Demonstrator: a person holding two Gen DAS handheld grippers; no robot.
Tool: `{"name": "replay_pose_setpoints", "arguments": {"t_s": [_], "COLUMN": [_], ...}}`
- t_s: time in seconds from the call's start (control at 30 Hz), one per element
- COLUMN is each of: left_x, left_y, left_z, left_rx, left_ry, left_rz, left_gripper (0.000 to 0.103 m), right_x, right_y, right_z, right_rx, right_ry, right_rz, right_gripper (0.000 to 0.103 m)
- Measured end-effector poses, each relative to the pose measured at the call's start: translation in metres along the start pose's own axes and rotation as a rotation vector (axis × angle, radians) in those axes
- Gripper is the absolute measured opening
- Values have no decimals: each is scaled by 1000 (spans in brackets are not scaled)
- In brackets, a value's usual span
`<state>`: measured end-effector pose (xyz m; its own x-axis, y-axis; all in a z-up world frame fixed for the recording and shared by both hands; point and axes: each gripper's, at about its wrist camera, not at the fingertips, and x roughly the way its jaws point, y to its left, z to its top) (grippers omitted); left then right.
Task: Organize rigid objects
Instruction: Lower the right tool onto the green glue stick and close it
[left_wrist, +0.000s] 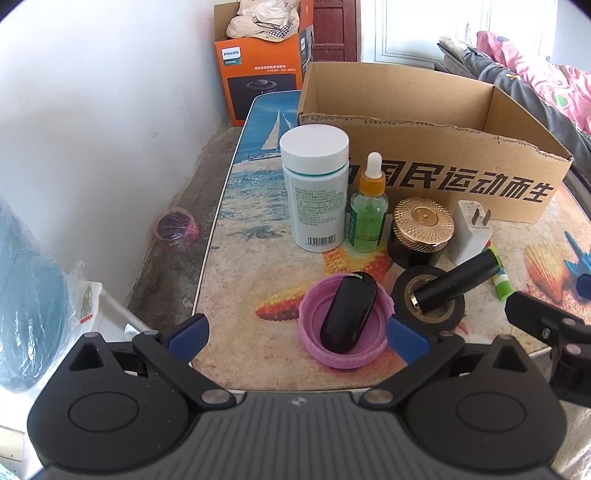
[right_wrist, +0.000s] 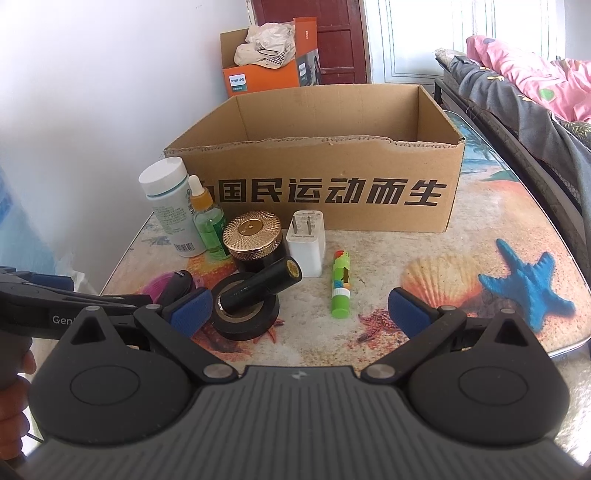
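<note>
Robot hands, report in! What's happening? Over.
Left gripper open. Right gripper open. Items on table, cardboard box behind them. Path unblocked.

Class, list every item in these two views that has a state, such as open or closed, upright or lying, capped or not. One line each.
left gripper: open, holding nothing
right gripper: open, holding nothing
cardboard box: open-topped
white bottle: upright, capped
dropper bottle: upright, capped
gold-lidded jar: upright, lid on
charger: lying, prongs toward box
black tube: tilted, resting in tape roll
purple lid: upturned, holding black oval case
green glue stick: lying flat
</note>
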<state>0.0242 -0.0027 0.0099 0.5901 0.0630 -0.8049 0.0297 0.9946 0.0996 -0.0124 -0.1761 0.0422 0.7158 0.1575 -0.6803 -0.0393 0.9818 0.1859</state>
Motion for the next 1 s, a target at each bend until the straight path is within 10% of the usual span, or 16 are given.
{"name": "replay_pose_setpoints", "arguments": {"t_s": [0.33, 0.5, 0.73, 1.0], "left_x": [-24, -25, -11, 2], "left_y": [-44, -89, -137, -141], "left_z": [0, -5, -16, -15], "left_rx": [163, 282, 408, 430], "left_ry": [-173, -205, -174, -146], "left_rz": [-302, -447, -420, -395], "left_gripper": [103, 100, 63, 57], "right_x": [3, 32, 85, 111], "right_y": [-69, -91, -76, -65], "right_z": [26, 43, 51, 46], "right_rx": [57, 61, -60, -133], "right_ry": [-35, 55, 223, 284], "right_rz": [-32, 83, 192, 225], "right_gripper": [102, 92, 55, 16]}}
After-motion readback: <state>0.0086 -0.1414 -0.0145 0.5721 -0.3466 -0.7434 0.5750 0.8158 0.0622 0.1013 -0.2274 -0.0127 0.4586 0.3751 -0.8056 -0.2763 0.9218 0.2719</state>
